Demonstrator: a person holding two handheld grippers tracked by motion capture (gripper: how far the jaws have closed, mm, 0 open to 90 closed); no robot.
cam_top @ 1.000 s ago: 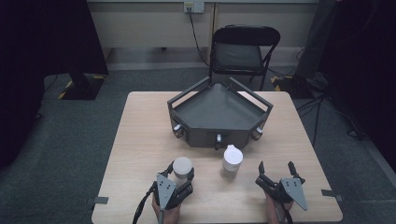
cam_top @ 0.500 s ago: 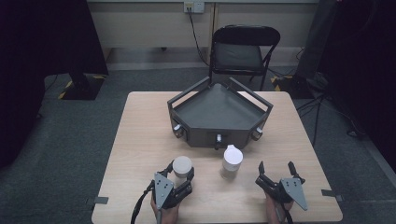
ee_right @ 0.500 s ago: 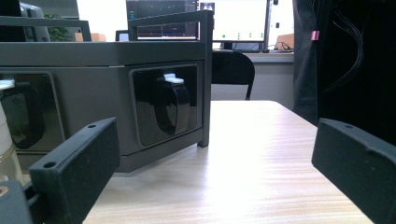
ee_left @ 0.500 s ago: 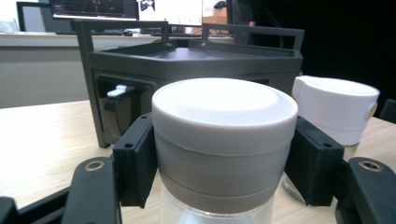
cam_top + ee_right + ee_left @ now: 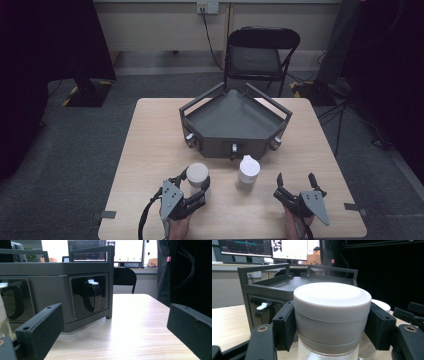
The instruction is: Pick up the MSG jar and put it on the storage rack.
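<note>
The left gripper (image 5: 196,176) has shifted a little since a second ago, carrying the white-capped jar (image 5: 197,173) up a touch and nearer the dark tray (image 5: 235,116); the right gripper (image 5: 298,180) has stayed where it was. The left gripper is clamped on the jar, its two black pads (image 5: 285,325) pressed flat against either side of the wide white cap (image 5: 332,298), with the clear glass body showing just below. From above, the jar sits at the near left of the wooden bench (image 5: 150,140), in front of the tray's left front corner. A second white-capped jar (image 5: 248,172) stands on the bench just to its right, close before the tray's front wall and apart from both grippers. The right gripper rests at the near right of the bench, its jaws spread wide with nothing between them, facing the tray's front panel (image 5: 87,297).
</note>
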